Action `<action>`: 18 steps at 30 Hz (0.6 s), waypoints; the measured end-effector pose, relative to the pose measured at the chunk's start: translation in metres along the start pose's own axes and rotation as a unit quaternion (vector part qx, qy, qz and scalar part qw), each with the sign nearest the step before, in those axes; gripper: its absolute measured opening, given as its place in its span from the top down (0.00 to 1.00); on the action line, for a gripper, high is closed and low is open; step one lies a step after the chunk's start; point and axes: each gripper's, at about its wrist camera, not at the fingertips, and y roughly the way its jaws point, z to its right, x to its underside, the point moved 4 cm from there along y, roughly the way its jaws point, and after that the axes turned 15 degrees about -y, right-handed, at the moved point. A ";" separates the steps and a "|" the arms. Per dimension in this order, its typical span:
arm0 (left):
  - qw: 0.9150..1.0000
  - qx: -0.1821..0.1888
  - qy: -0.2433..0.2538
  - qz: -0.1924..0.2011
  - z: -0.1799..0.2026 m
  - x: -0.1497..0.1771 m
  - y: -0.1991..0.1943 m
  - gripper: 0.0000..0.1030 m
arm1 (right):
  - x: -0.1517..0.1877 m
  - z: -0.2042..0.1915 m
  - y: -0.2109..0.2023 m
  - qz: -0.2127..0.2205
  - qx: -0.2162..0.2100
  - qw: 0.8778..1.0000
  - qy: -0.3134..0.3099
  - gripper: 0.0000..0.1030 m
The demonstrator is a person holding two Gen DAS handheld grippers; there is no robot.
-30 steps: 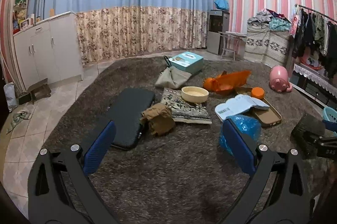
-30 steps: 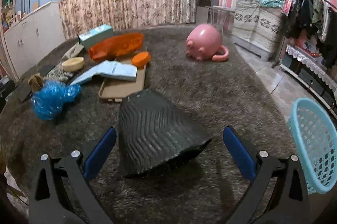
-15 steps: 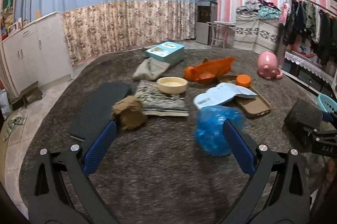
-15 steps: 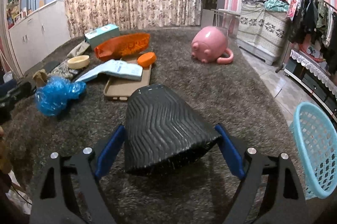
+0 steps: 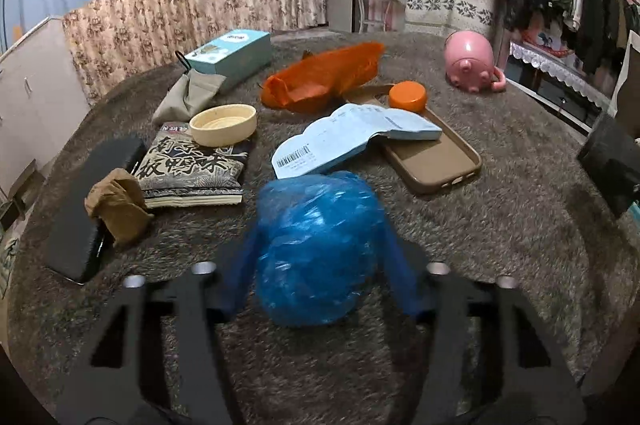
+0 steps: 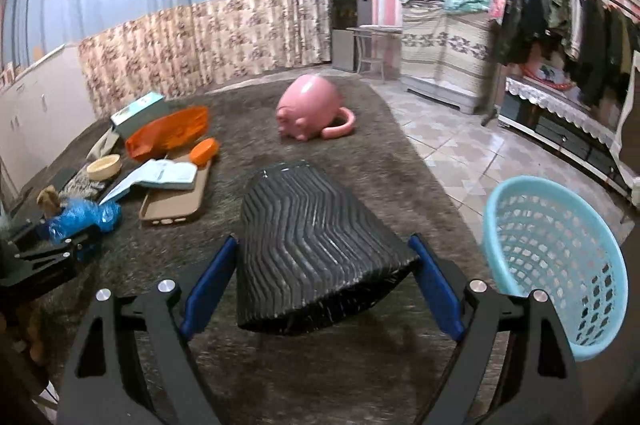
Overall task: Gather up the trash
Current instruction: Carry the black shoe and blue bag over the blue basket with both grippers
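Left jaws: closing on the blue plastic bag [image 5: 316, 249], which is sitting between the blue pads; the pads are blurred, so whether they are pressing yet is not clear.
Right jaws: standing wide and clamping the black ribbed bin [image 6: 308, 249] by its two sides, pads touching its walls.
Left gripper [image 5: 320, 265]: pointing down at the bag, which is lying on the grey carpet [image 5: 500, 225].
Right gripper [image 6: 320, 273]: holding the bin tilted, mouth towards the camera.
Landmark: the black ribbed bin serves for every place below.
Blue plastic bag: lying well to the left of the bin in the right wrist view, on the carpet, just beside the brown phone case [image 6: 176, 201].
Light blue basket [image 6: 556, 265]: sitting near the bin on its right, partly off the carpet.
Pink pig pot [image 6: 310, 111]: lying beyond the bin, well apart from it.
Step in hand, as judged: the left hand is taking hold of the bag, most likely to carry it to the bin.
Doing it well: the crumpled film is likely to give, so the jaws should be biting its bulk, not a loose fold.
Doing it well: the right hand should be turning the bin's mouth upward and keeping it steady.
Risk: the bag slipping out in the lift.
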 end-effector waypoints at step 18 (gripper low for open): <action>0.988 0.077 0.028 0.131 0.090 -0.076 -0.080 0.72 | -0.021 0.127 -0.057 0.044 0.092 0.991 0.090 0.17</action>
